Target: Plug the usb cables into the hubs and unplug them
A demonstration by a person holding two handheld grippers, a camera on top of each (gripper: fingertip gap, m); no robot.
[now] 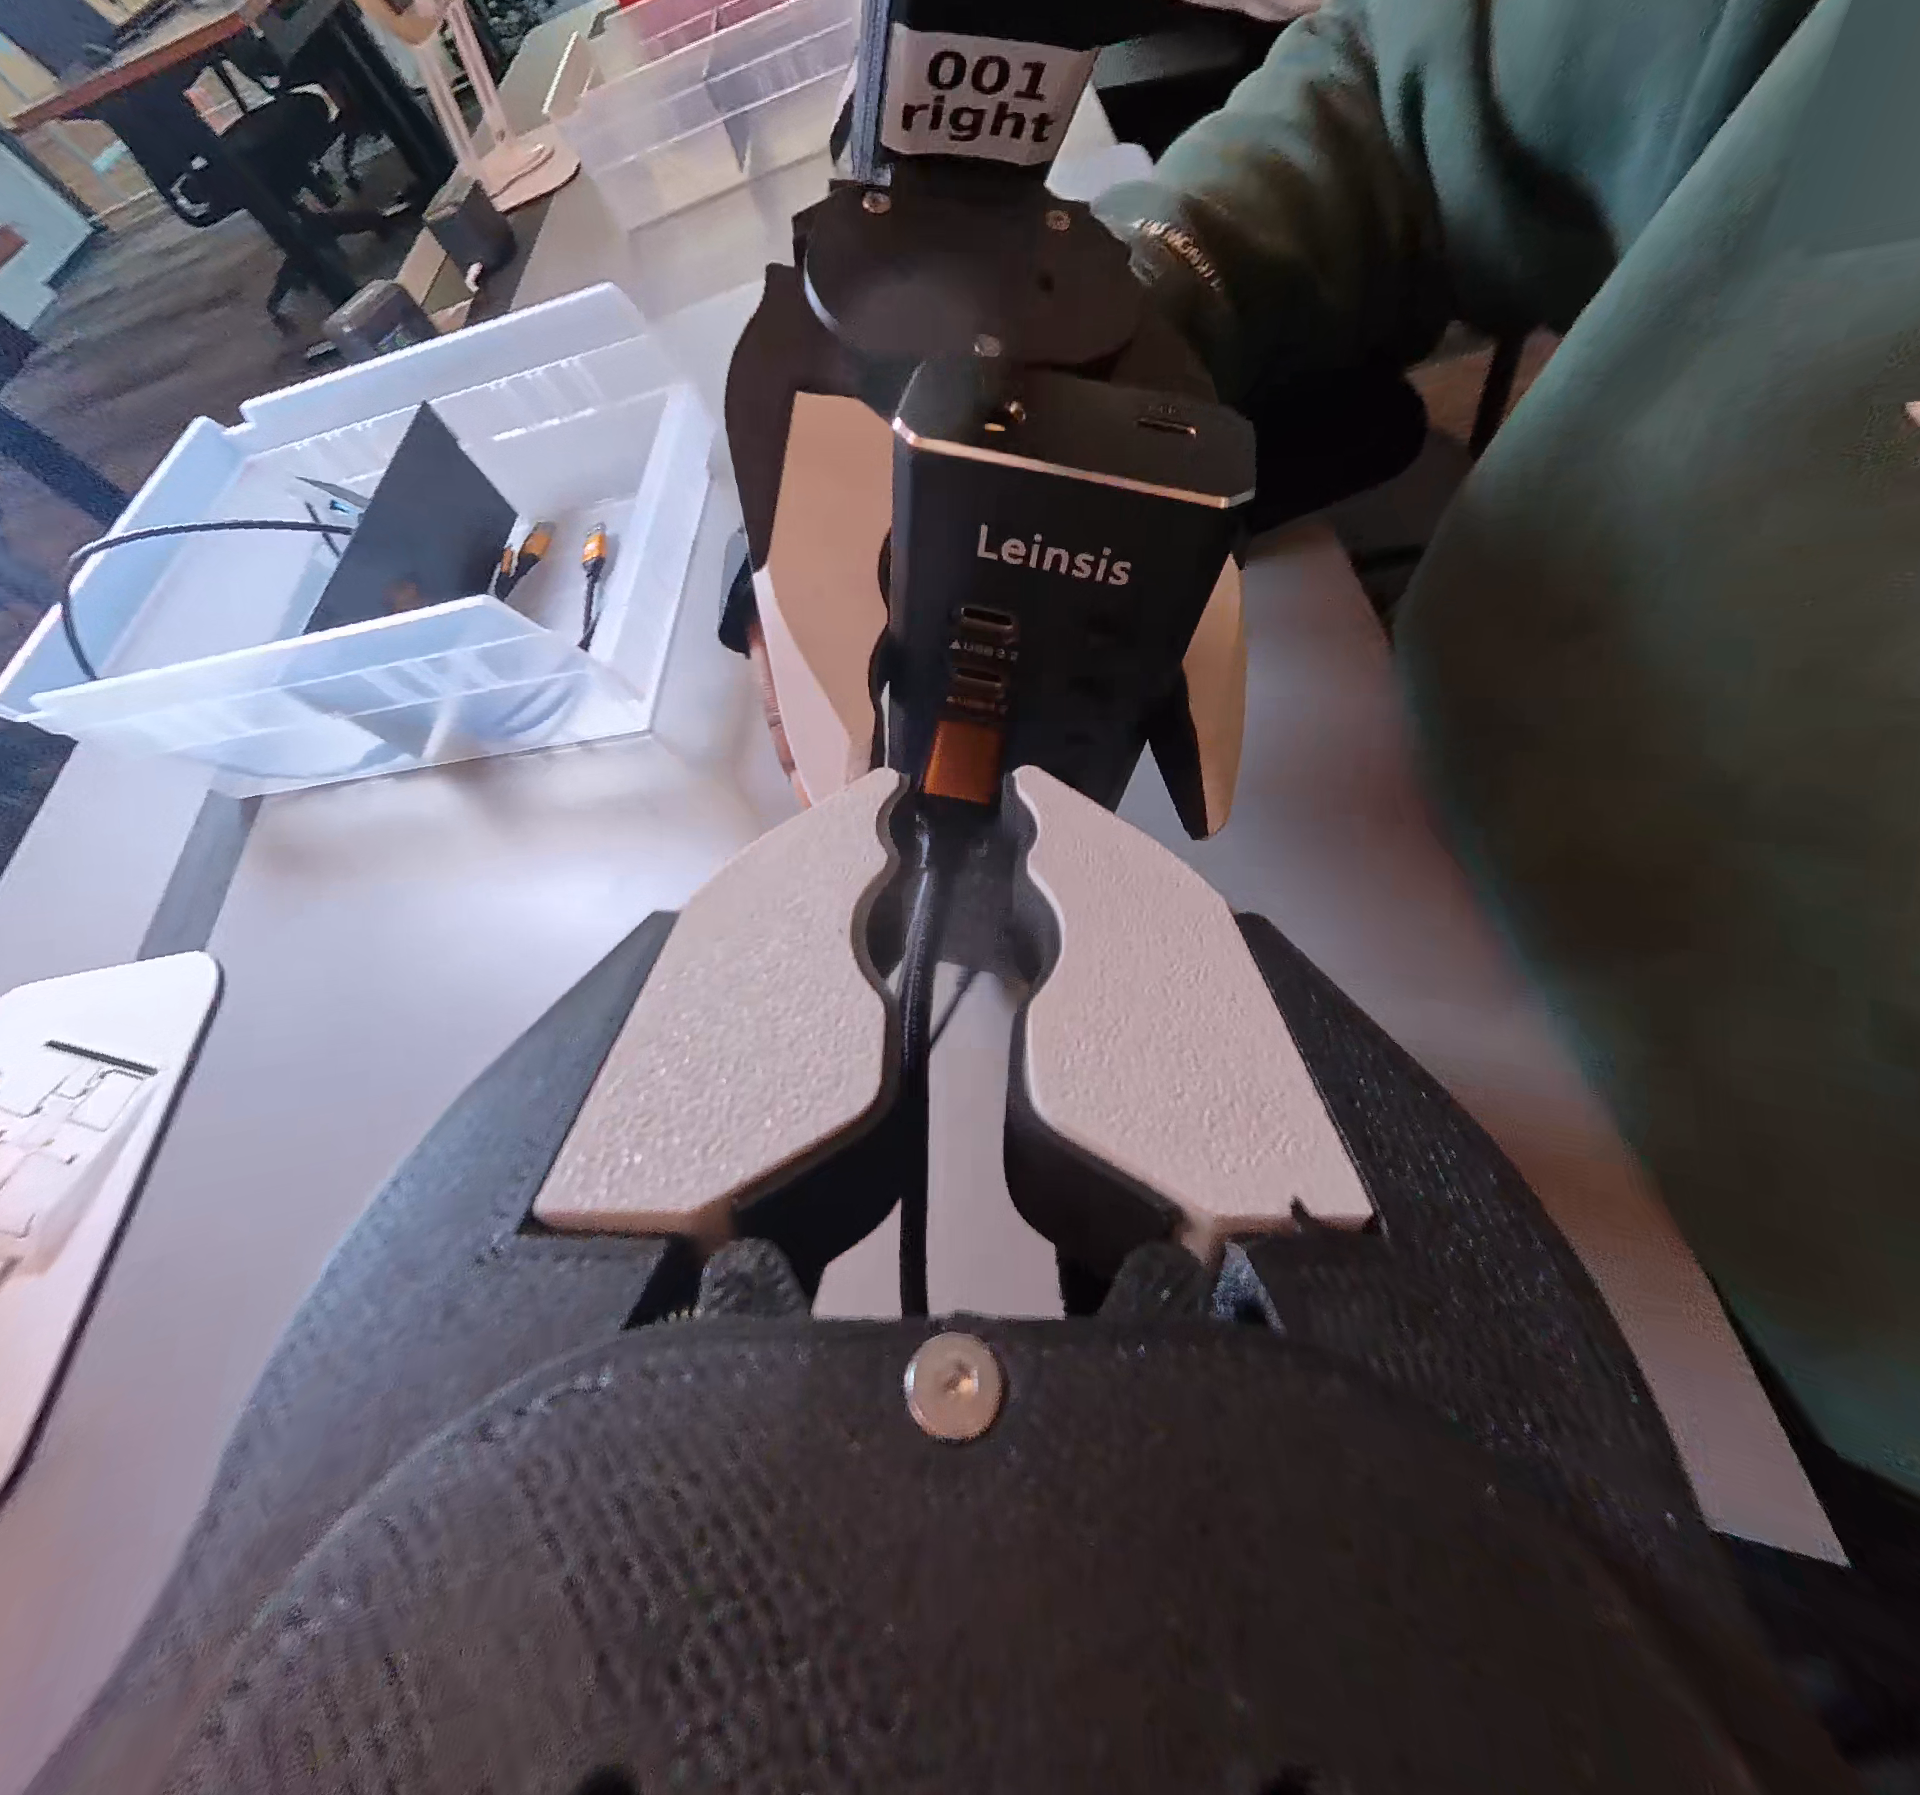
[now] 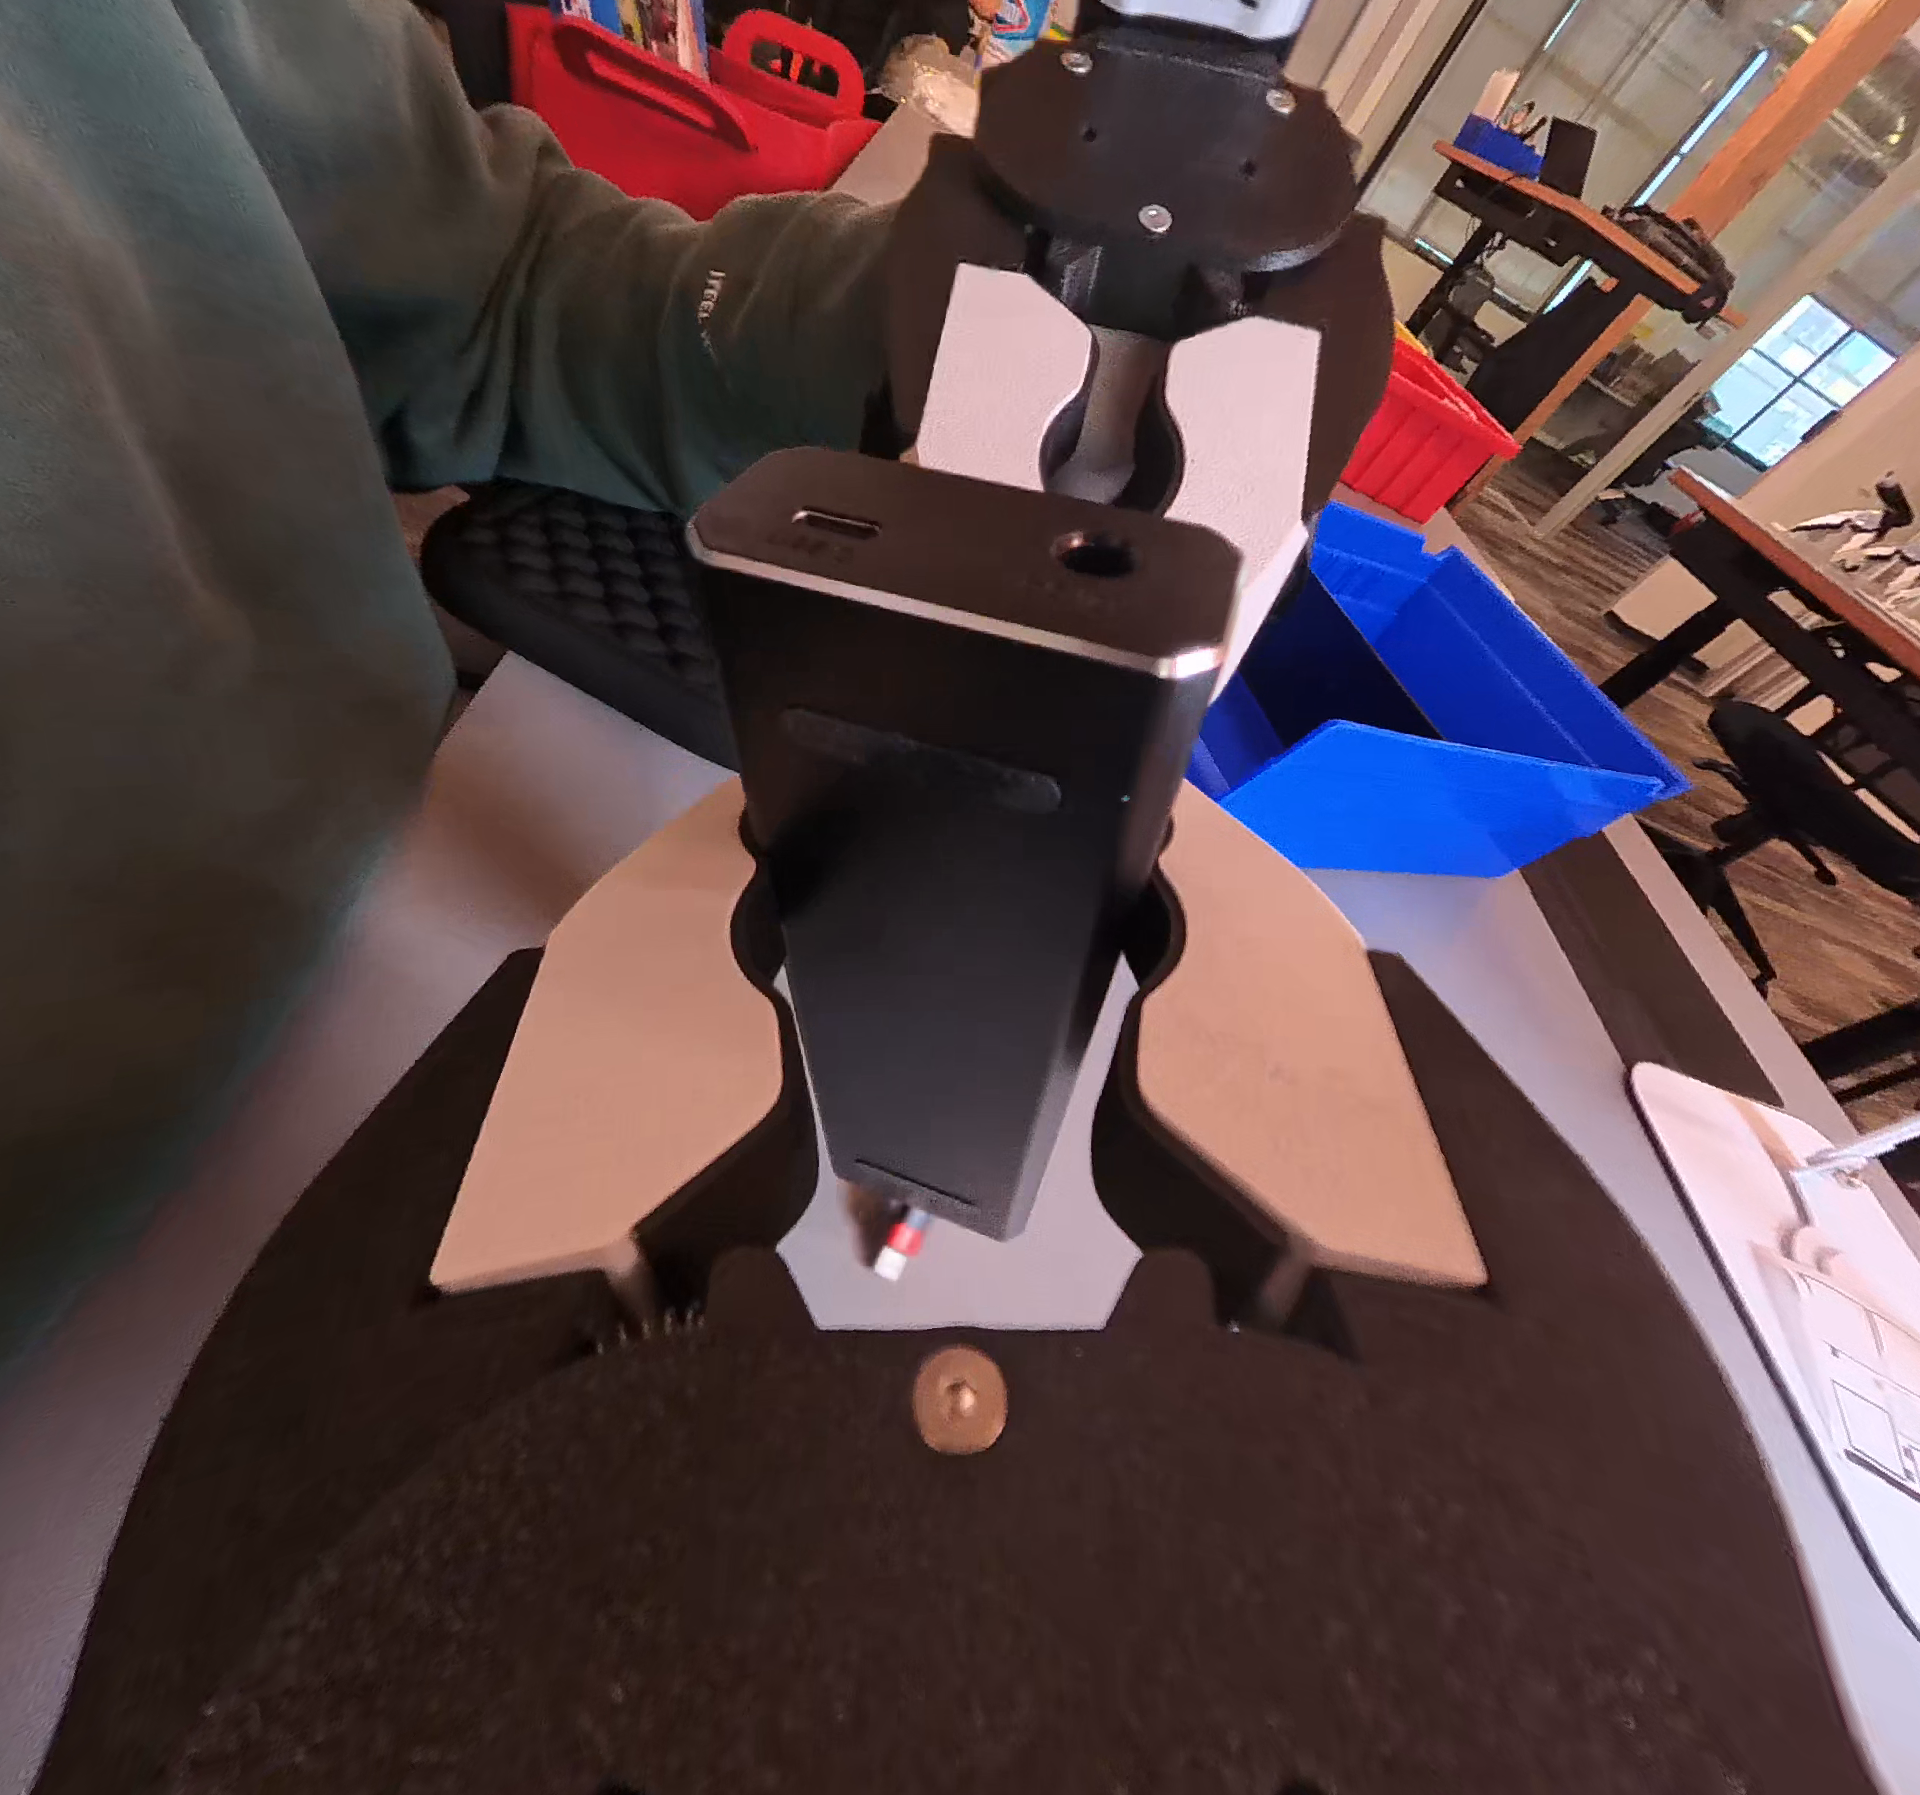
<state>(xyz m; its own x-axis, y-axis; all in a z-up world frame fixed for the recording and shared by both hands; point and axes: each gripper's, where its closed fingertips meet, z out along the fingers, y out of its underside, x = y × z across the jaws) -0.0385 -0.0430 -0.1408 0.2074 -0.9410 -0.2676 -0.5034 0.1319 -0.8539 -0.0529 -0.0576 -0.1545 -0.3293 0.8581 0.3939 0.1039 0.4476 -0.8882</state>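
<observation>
Left gripper (image 1: 954,815) was clamped on the cable (image 1: 914,1049) right behind its orange plug (image 1: 961,758). The plug stuck out just past the fingertips, its nose seated in the lowest visible port on the hub (image 1: 1060,592) face. Cable ran back down the slot between the two white fingers (image 1: 748,1018) toward the camera.

Right gripper (image 2: 956,872) was closed around the hub (image 2: 966,810), fingers (image 2: 623,1059) pinching its two narrow sides about mid-body. Hub stood roughly upright between them, top end beyond the tips, bottom end down in the gap near the gripper base. Small red-and-white bit (image 2: 902,1244) showed under the hub's bottom end; couldn't tell what it was.

From the left view the right gripper (image 1: 1013,779) came in from opposite, hub facing the left camera with ports in a column, two free above the plug. From the right view the left gripper (image 2: 1107,488) sat behind the hub top, so plug contact was hidden there.

Both were held up off the bench (image 1: 436,924). Clear tray (image 1: 665,540) at left on the bench held spare orange-tipped cables (image 1: 592,550), well apart from the grippers. Blue bin (image 2: 1455,769) sat behind the hub to the right. Green sleeve (image 1: 1558,187) visible on the arm holding the right gripper.
</observation>
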